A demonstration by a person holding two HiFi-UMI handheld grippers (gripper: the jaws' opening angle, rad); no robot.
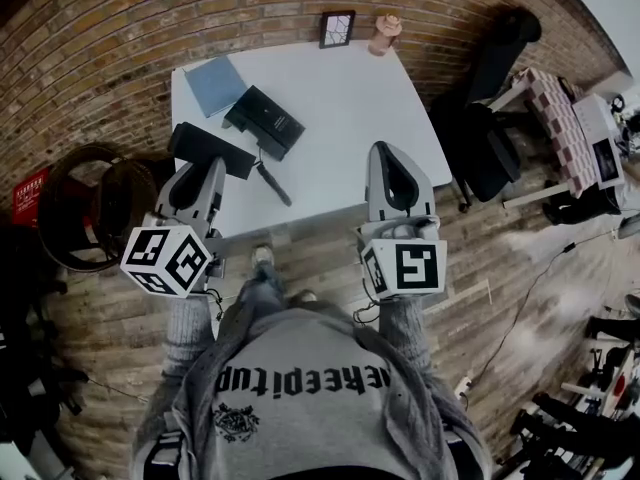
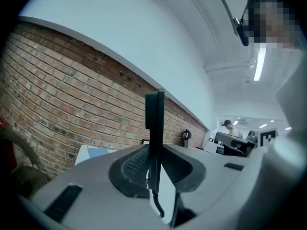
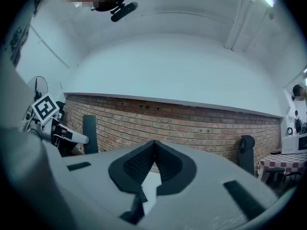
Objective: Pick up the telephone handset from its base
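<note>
Since the slim black plastic telephone handset (image 2: 154,114) sits clamped between the grey left gripper's (image 1: 200,168) jaws, apart from its flat black base (image 1: 268,118) on the white table (image 1: 350,108), the pick-up looks done, while the right gripper's (image 3: 153,147) jaws rest together, empty.

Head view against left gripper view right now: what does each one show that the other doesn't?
Head view only: the telephone base on the white table, with no handset on it, and the wooden floor. Left gripper view only: the jaws pressing both sides of the handset, which stands upright and edge-on, and a person far behind. Both: the left gripper, the handset and the brick wall.
</note>
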